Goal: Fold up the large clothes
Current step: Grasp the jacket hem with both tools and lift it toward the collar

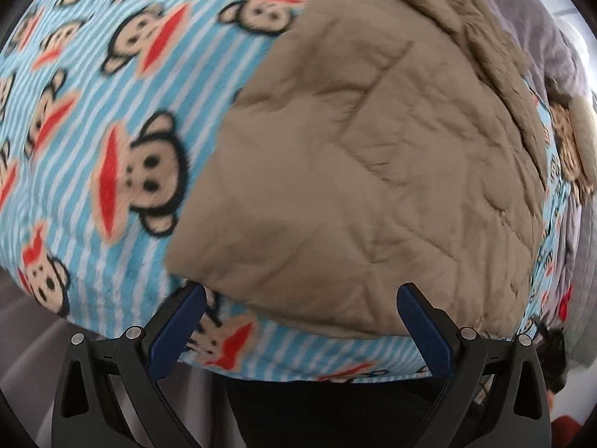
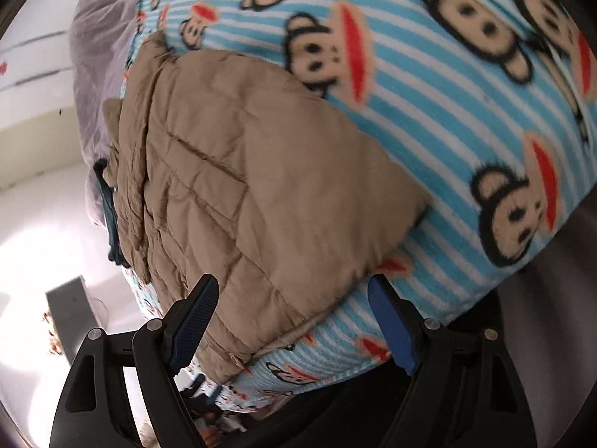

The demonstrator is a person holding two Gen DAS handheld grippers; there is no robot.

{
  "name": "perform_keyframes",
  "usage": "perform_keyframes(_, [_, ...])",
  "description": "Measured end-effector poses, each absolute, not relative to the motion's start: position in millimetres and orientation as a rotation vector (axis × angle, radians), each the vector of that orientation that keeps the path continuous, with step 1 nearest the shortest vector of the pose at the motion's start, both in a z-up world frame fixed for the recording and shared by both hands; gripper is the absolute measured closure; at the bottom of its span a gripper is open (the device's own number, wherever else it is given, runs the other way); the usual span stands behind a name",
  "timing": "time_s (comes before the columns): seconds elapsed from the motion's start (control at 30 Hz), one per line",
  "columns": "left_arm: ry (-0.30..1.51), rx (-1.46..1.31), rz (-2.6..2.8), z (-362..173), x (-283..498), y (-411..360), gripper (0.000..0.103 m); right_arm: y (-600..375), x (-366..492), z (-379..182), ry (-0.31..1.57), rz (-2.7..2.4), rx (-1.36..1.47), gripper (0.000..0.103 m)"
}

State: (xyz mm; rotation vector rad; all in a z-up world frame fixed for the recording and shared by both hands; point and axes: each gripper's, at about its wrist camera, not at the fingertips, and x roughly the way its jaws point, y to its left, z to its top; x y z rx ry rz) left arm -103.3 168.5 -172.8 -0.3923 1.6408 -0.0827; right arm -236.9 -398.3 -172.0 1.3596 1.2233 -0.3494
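Note:
A tan quilted jacket (image 1: pixel 365 171) lies folded on a blue striped blanket with monkey faces (image 1: pixel 93 112). My left gripper (image 1: pixel 302 291) is open, its blue pads standing at the jacket's near edge, one at the left corner and one on the right. In the right wrist view the same jacket (image 2: pixel 242 186) lies on the blanket (image 2: pixel 466 119). My right gripper (image 2: pixel 294 287) is open, its fingers to either side of the jacket's near corner, holding nothing.
A grey cloth (image 1: pixel 537 30) lies beyond the jacket, also in the right wrist view (image 2: pixel 100 56). A dark blue item (image 2: pixel 112 224) pokes out beside the jacket. The bed edge drops to a bright floor (image 2: pixel 41 254) with a grey box (image 2: pixel 71 313).

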Motion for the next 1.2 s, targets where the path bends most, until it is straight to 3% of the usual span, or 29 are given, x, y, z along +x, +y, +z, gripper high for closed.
perform_keyframes(0.4, [1.636,-0.632,-0.13,-212,-119,183,0.001,-393,-240,-208,1.224,-0.328,1.459,0.018])
perform_keyframes(0.77, [1.585,-0.679,-0.203,-197,-99,162,0.001,-389,-225,-213,1.157,-0.264,1.54,0.018])
perform_keyframes(0.8, [1.583,-0.673,-0.194,-198,-97,159,0.007,-388,-224,-211,1.162,-0.263,1.532,0.019])
perform_keyframes(0.83, [1.582,-0.672,-0.18,-199,-96,159,0.02,-388,-223,-210,1.164,-0.264,1.529,0.023])
perform_keyframes(0.87, [1.59,-0.676,-0.171,-202,-94,159,0.026,-388,-223,-209,1.164,-0.267,1.529,0.033])
perform_keyframes(0.93, [1.594,-0.69,-0.162,-203,-93,160,0.046,-388,-223,-207,1.166,-0.275,1.534,0.046])
perform_keyframes(1.0, [1.59,-0.689,-0.166,-203,-89,159,0.062,-390,-223,-207,1.166,-0.269,1.543,0.054])
perform_keyframes(1.03, [1.582,-0.683,-0.172,-201,-89,160,0.074,-390,-223,-207,1.167,-0.269,1.541,0.066])
perform_keyframes(1.07, [1.574,-0.679,-0.181,-199,-88,162,0.079,-391,-222,-206,1.172,-0.277,1.53,0.084])
perform_keyframes(1.1, [1.565,-0.676,-0.185,-196,-87,159,0.085,-390,-222,-206,1.177,-0.283,1.525,0.092])
perform_keyframes(1.2, [1.526,-0.669,-0.206,-181,-81,155,0.086,-388,-215,-198,1.168,-0.276,1.477,0.096])
